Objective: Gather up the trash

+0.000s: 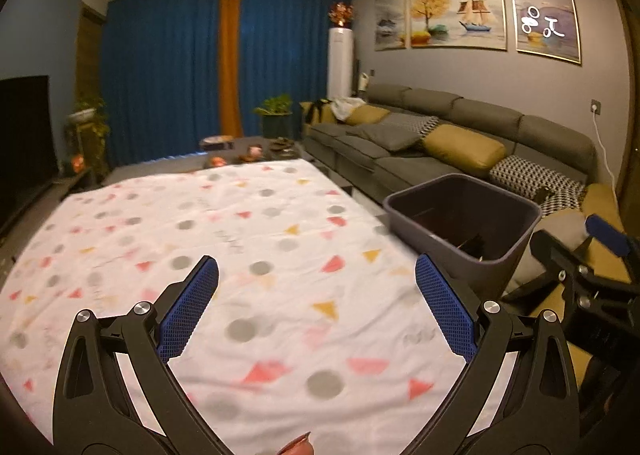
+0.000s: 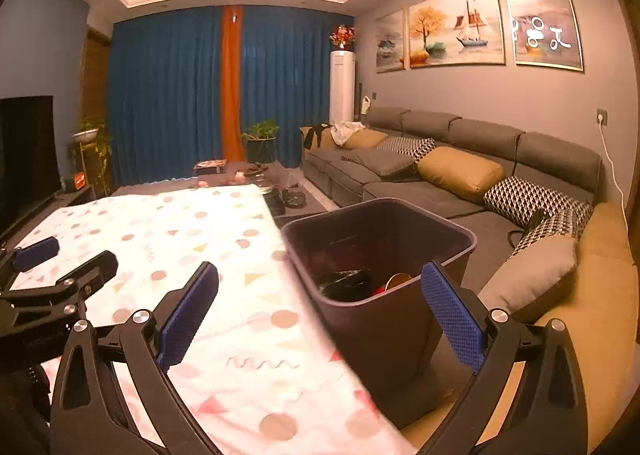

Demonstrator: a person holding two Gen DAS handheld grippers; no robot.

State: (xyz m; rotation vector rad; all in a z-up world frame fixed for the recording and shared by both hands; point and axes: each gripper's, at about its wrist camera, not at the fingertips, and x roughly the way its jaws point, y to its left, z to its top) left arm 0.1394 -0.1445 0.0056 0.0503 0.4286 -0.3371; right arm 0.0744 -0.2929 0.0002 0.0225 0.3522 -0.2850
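A dark grey trash bin [image 1: 472, 223] stands at the right edge of a table covered with a white patterned cloth [image 1: 200, 247]. In the right wrist view the bin [image 2: 384, 319] holds dark and orange-red trash [image 2: 360, 281]. My left gripper [image 1: 316, 275] is open and empty above the cloth. My right gripper [image 2: 320, 283] is open and empty, spanning the cloth's edge and the bin's near rim. Each gripper shows in the other's view: the right one [image 1: 584, 255] beside the bin, the left one [image 2: 60, 259] over the cloth. No trash shows on the cloth.
A grey sofa [image 1: 440, 143] with yellow and patterned cushions runs along the right wall, behind the bin. A low table with small items [image 2: 256, 179] lies beyond the cloth. A TV [image 1: 24, 135] stands on the left. Blue curtains and plants are at the back.
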